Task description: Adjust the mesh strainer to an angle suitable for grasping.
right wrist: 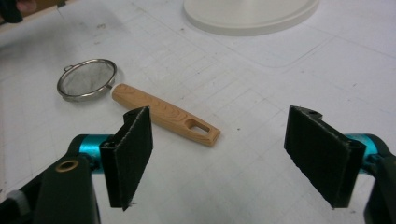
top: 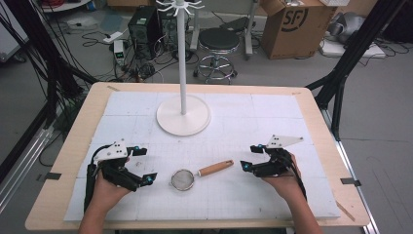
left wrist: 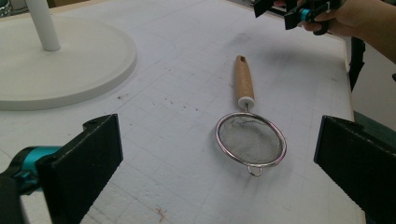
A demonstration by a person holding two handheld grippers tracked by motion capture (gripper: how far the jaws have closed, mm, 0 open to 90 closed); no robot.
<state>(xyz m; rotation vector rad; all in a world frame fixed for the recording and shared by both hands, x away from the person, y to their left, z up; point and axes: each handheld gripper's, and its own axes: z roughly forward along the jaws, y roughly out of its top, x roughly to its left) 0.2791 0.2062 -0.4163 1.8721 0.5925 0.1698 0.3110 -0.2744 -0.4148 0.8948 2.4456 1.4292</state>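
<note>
Strainer [top: 184,179]: lies flat on the counter [top: 234,131] between the two hands, mesh bowl at the person's left, wooden handle [top: 215,168] running to the right and slightly away.
Long axis: roughly across the counter, tilted away from the person at the handle end.
Left hand-held gripper [top: 144,165]: jaws spread wide and empty; the mesh bowl [left wrist: 251,139] sits just ahead of it, near.
Right hand-held gripper [top: 251,158]: jaws likewise apart, nothing between them; the slotted handle tip [right wrist: 201,129] lies just ahead, left of its centre line.
Nearer hand: judged the right for the handle, the left for the bowl.
Stand [top: 183,114]: white round base, well apart, toward the far edge.
</note>
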